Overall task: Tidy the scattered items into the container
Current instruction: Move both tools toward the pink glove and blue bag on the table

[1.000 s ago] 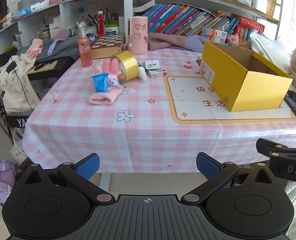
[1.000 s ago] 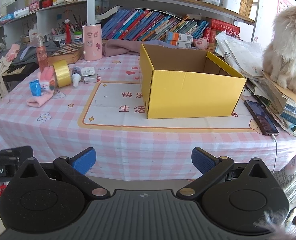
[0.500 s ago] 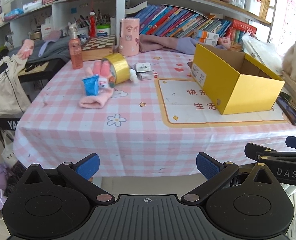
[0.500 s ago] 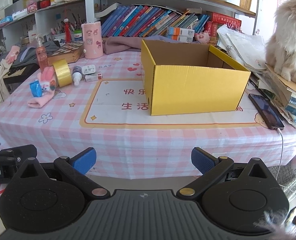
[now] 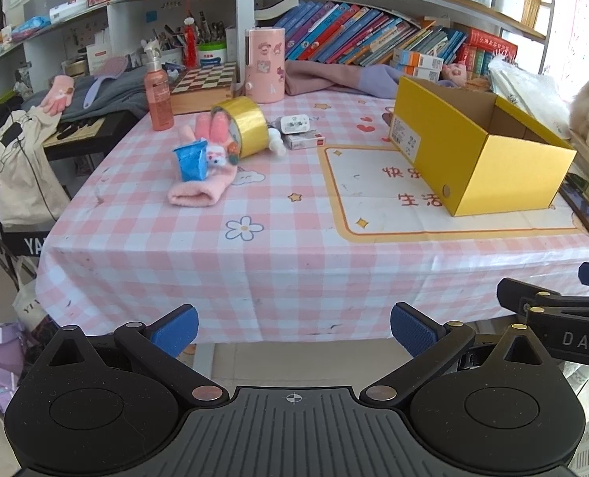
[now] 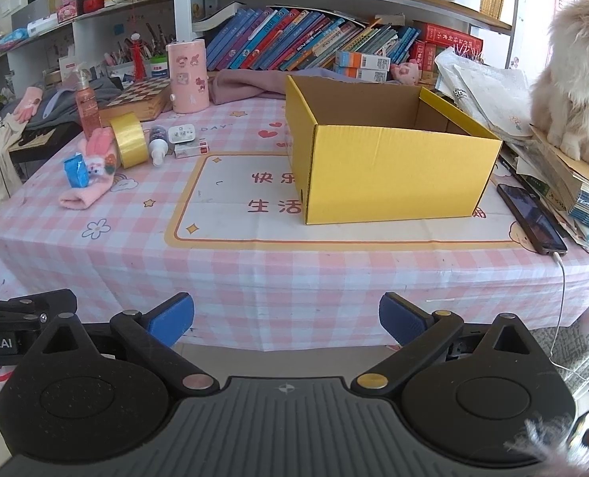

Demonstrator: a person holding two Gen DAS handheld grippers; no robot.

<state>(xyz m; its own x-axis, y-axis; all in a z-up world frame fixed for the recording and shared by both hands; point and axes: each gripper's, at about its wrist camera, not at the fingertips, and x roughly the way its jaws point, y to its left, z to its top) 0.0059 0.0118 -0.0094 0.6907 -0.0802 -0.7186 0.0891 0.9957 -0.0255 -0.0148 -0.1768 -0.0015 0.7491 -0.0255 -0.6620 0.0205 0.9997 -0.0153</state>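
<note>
Home study room, crammed bookshelves point(image 6: 294, 43), gingham tablecloth point(image 6: 254, 270), fluffy cat point(image 6: 576, 79)

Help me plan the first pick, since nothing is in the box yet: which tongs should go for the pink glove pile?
Left. The pink glove and gold tape roll lie on the left tongs' side; the right tongs face the yellow box. Both are open and short of the table.

matt yellow cardboard box point(image 6: 390, 167), glossy gold tape roll point(image 6: 126, 141), fuzzy pink glove point(image 6: 90, 183), smooth checked tablecloth point(image 6: 254, 262)
</note>
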